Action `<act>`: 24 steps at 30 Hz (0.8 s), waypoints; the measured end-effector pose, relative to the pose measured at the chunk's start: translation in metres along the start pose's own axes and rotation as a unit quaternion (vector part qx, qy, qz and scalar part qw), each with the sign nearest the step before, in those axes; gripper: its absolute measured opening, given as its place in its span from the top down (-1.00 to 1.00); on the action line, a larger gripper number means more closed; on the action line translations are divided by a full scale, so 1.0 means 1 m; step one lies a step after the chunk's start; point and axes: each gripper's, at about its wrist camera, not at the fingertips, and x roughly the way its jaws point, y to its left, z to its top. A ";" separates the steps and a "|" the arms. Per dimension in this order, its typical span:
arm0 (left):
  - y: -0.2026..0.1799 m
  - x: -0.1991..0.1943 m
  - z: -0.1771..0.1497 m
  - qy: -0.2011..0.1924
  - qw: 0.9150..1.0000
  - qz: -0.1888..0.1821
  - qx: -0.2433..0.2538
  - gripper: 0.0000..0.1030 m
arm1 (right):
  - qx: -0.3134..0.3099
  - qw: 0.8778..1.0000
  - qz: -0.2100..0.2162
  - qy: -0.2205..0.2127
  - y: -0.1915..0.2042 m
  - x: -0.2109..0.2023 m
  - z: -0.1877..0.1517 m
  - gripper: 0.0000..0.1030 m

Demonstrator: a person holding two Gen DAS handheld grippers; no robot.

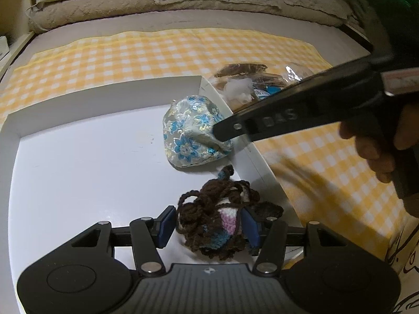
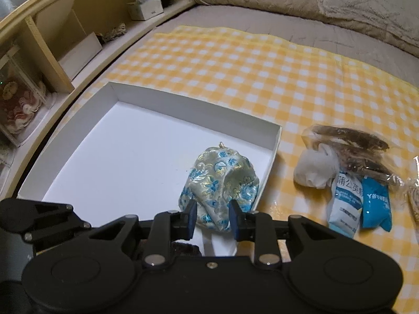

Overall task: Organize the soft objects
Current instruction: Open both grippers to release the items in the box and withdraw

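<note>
In tray (image 2: pixel 272 144), right tongs (image 2: pixel 212 218) pinching pouch (image 2: pixel 222 175)

A yellow checked cloth (image 2: pixel 262 78) covered the bed, with beige quilts (image 2: pixel 275 2) beyond it and a tissue box (image 2: pixel 145 7) on the shelf beside it.

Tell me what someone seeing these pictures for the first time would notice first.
Probably the white tray on the yellow checked cloth, holding a floral blue pouch pinched by the right gripper. Nearer in the tray, the left gripper straddles a brown crocheted doll. Plastic packets lie outside the tray, to its right.
</note>
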 end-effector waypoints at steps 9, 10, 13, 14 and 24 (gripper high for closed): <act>-0.001 -0.021 -0.003 -0.023 0.999 0.016 -0.025 -0.67 | -0.004 0.999 0.004 -0.033 -0.002 -0.034 -0.008 0.20; -0.001 -0.024 -0.003 -0.026 0.999 0.018 -0.028 -0.71 | -0.003 0.999 0.004 -0.037 -0.002 -0.037 -0.008 0.16; -0.002 -0.031 -0.004 -0.034 0.999 0.023 -0.033 -0.76 | -0.006 0.999 0.004 -0.047 -0.003 -0.047 -0.012 -0.03; -0.003 -0.034 -0.005 -0.037 0.998 0.025 -0.035 -0.77 | -0.008 0.999 0.003 -0.052 -0.003 -0.050 -0.013 -0.07; -0.013 -0.053 -0.011 -0.055 0.997 0.041 -0.039 -0.99 | -0.021 0.995 -0.015 -0.097 -0.003 -0.079 -0.022 -0.90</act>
